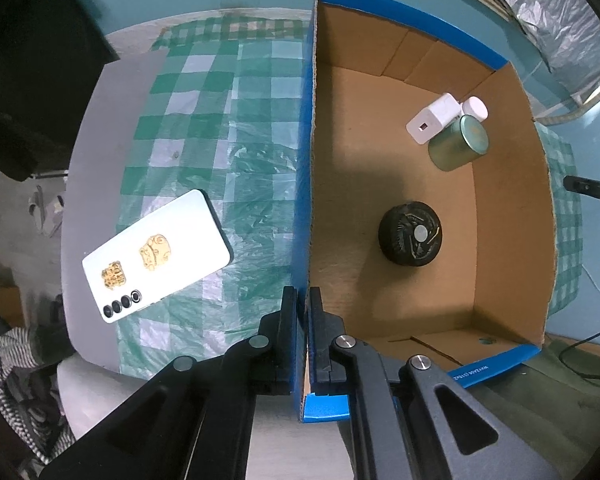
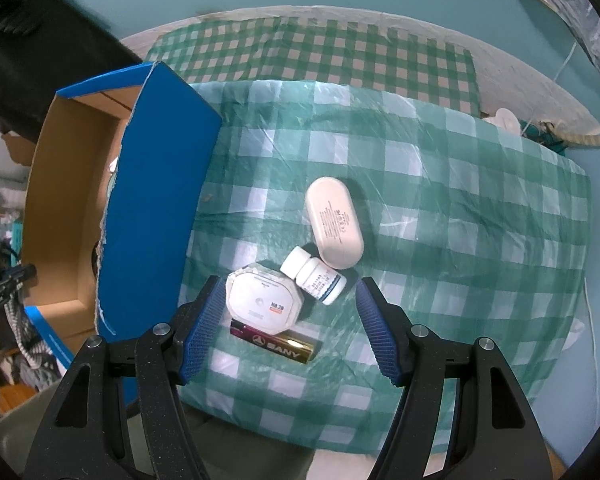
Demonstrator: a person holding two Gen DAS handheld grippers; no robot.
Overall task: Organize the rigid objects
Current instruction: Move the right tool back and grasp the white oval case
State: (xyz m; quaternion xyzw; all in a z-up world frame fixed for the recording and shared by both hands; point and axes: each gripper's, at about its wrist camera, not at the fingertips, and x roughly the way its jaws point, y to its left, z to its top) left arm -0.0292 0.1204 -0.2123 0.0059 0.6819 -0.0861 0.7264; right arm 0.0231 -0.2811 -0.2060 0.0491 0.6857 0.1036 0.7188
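Closest to the left camera is the left gripper (image 1: 303,300). Its two black fingers are squeezed tight on the blue wall of the cardboard box (image 1: 306,200), one finger outside and one inside. The wall runs straight up toward 12 o'clock from the fingers.

Inside the box, a round black thing (image 1: 410,234) with a silver dot sits toward 2 o'clock from the fingertips. Farther off, toward 1 o'clock, a green tin (image 1: 458,144) lies tipped, with a white plug block (image 1: 432,118) and a small white bottle (image 1: 475,108) touching it. Outside the box, toward 10 o'clock, a white phone (image 1: 156,256) with gold stickers lies on the green checked cloth (image 1: 220,140).

Closest to the right camera is the right gripper (image 2: 288,304). Its blue pads (image 2: 206,328) stand wide apart and grab nothing. A white eight-sided box (image 2: 262,300) sits between them, right next to the left pad; I cannot tell if they touch. A gold and purple battery (image 2: 276,344) lies just under that box, toward 6 o'clock. A little pill bottle (image 2: 314,280) lies on its side at 1 o'clock from the eight-sided box. A white oval case (image 2: 334,222) touches the bottle, farther toward 12 o'clock. All four rest on the checked cloth. The box stands toward 9 o'clock.
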